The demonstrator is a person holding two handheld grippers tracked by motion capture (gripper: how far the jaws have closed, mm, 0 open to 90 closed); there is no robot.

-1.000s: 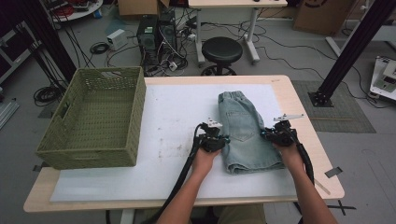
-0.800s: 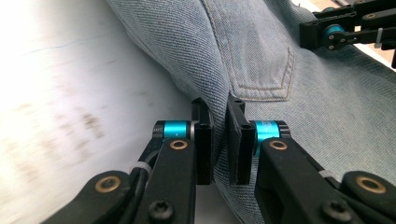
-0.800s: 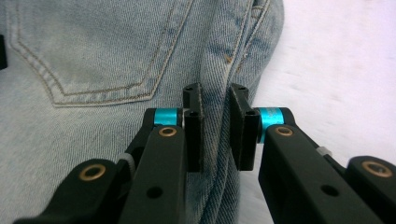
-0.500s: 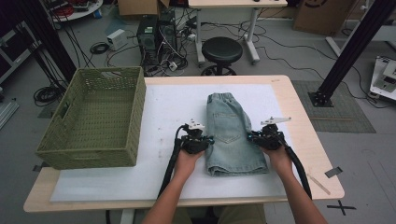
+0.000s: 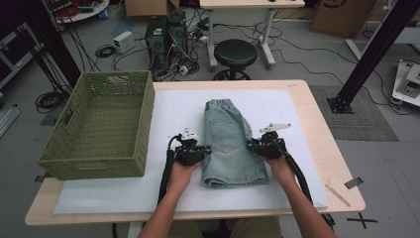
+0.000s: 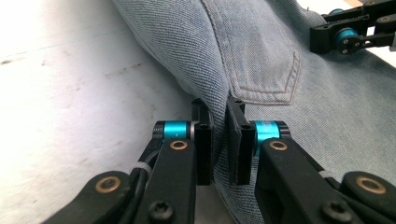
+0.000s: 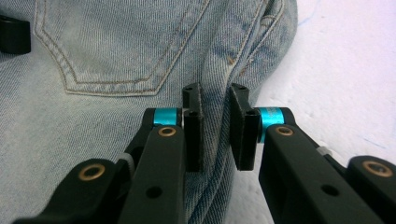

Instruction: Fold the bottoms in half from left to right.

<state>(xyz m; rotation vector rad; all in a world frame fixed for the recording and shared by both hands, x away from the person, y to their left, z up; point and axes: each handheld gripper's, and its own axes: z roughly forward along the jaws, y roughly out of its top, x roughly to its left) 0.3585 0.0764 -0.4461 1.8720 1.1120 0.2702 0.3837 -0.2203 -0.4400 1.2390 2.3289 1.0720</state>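
Table (image 5: 317, 148) with a white mat (image 5: 168, 119) carries everything, and a person's forearms come in from its near edge. Next in size is the green woven basket (image 5: 99, 126), standing at the left end of the table, apart from the cloth. Just right of the mat's middle lies a pair of light blue denim shorts (image 5: 229, 144), folded lengthwise, waistband at the far end and hem toward the person, a back pocket (image 6: 266, 70) facing up. At the left edge of the shorts sits the left gripper (image 5: 194, 152), its jaws clamped on a raised fold of denim (image 6: 220, 126) beside the pocket seam. On the opposite edge, the right gripper (image 5: 262, 146) pinches a ridge of the side seam (image 7: 215, 116) between its black pads (image 7: 192, 126), clamped tight as well.
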